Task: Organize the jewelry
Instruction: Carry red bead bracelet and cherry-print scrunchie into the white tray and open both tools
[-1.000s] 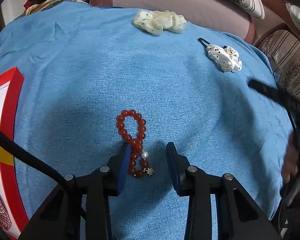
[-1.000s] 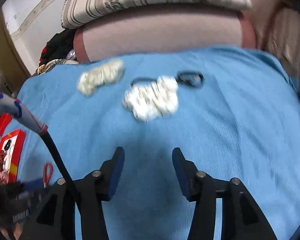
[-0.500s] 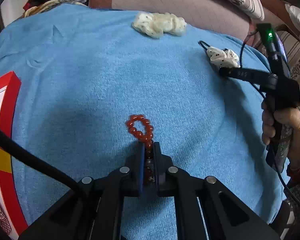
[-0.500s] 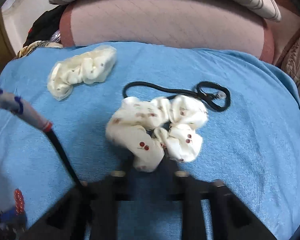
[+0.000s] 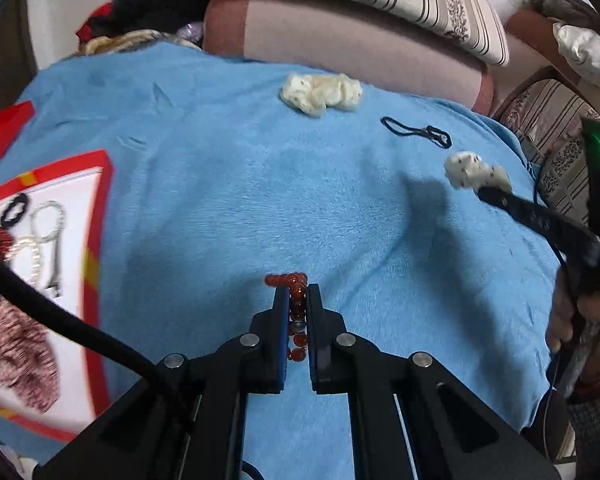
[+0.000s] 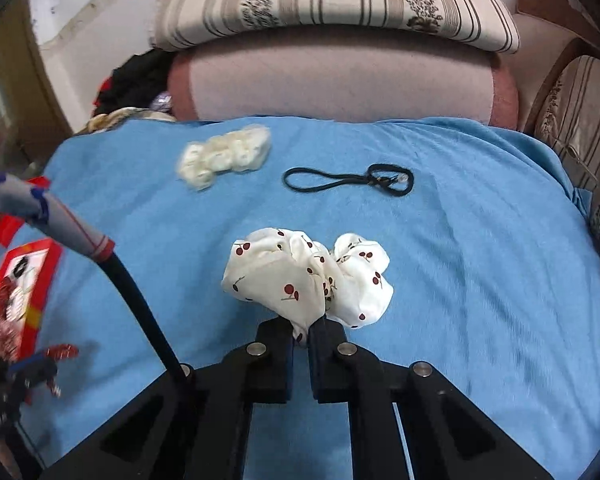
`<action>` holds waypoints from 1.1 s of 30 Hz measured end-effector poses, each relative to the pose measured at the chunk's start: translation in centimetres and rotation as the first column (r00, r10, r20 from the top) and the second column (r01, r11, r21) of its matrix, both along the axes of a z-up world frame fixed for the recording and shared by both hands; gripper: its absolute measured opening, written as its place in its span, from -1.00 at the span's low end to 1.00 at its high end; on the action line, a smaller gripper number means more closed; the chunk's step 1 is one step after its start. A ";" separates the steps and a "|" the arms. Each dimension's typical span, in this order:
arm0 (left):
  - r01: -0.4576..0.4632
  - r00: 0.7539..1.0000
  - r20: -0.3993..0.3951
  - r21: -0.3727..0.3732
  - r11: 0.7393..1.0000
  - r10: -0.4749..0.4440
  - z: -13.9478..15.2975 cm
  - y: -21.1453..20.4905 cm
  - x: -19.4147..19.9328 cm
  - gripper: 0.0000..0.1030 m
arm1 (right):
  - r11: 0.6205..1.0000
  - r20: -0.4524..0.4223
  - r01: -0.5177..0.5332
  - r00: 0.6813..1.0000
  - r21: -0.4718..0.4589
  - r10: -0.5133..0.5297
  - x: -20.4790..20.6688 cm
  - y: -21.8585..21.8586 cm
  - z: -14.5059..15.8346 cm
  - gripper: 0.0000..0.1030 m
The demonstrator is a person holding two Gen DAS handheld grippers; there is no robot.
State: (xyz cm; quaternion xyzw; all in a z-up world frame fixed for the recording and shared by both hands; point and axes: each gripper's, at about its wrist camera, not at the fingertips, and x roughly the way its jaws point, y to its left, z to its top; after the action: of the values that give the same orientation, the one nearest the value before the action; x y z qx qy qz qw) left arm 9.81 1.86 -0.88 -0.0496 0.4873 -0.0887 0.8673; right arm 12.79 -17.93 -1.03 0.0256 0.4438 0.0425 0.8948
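Observation:
My left gripper [image 5: 298,292] is shut on a red bead bracelet [image 5: 296,304] and holds it above the blue cloth [image 5: 220,200]. My right gripper [image 6: 300,326] is shut on a white cherry-print scrunchie [image 6: 304,280], lifted off the cloth; that scrunchie also shows in the left wrist view [image 5: 474,174]. A red-rimmed tray [image 5: 96,248] at the left holds several pieces of jewelry and hair ties; it shows small in the right wrist view [image 6: 40,280]. A cream scrunchie [image 5: 320,90] and a black hair tie [image 5: 416,132] lie at the far side of the cloth.
The cream scrunchie [image 6: 224,156] and black hair tie [image 6: 348,178] lie ahead of the right gripper. A pink bolster [image 6: 340,80] and striped cushions [image 6: 340,0] border the cloth's far edge. Clothes [image 5: 148,12] are piled at the back left.
Both grippers shut, the left on the bead bracelet and the right on the cherry scrunchie, and both lifted their loads off the cloth. The tray has come further into the left view.

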 end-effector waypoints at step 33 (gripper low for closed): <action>-0.260 0.958 0.133 0.040 0.965 0.253 5.3 13.7 -7.4 -0.86 | 0.940 0.049 -0.342 0.939 0.013 0.341 -5.3 18.7 5.1 -0.87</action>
State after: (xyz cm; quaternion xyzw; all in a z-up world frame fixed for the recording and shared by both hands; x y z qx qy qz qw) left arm 2.36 15.56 4.44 -0.0816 0.4230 0.0355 0.9017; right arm 7.54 0.81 4.04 -0.0431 0.4205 0.2023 0.8834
